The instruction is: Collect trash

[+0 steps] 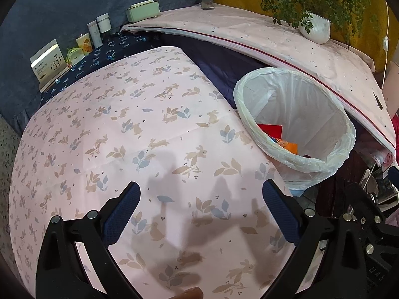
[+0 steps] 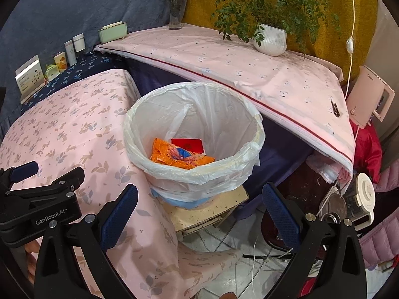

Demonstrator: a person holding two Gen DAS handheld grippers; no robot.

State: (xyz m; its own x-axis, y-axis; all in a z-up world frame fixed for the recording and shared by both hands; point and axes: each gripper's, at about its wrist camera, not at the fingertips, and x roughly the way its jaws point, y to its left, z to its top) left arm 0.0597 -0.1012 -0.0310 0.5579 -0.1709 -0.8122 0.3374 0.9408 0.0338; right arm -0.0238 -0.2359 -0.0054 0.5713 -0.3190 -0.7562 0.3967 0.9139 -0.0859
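A bin lined with a white plastic bag (image 2: 194, 129) stands on a low cream stool (image 2: 209, 214) beside the table. Inside lie an orange wrapper (image 2: 174, 159) and a red packet (image 2: 187, 144). My right gripper (image 2: 199, 214) hovers above and in front of the bin, open, nothing between its blue pads. My left gripper (image 1: 200, 211) is open over the pink rabbit-print tablecloth (image 1: 139, 129), also empty. The bin (image 1: 296, 122) shows to its right, with red and orange trash (image 1: 286, 144) at the bottom. The left gripper (image 2: 25, 174) also appears at the left edge of the right wrist view.
Small boxes and jars (image 1: 74, 47) line the back of the table against a blue cloth. A second pink-covered table (image 2: 249, 67) behind the bin holds a potted plant (image 2: 270, 38) and a flower vase (image 2: 175, 12). Cables, a kettle (image 2: 356, 199) and a pink appliance (image 2: 369, 97) sit at right.
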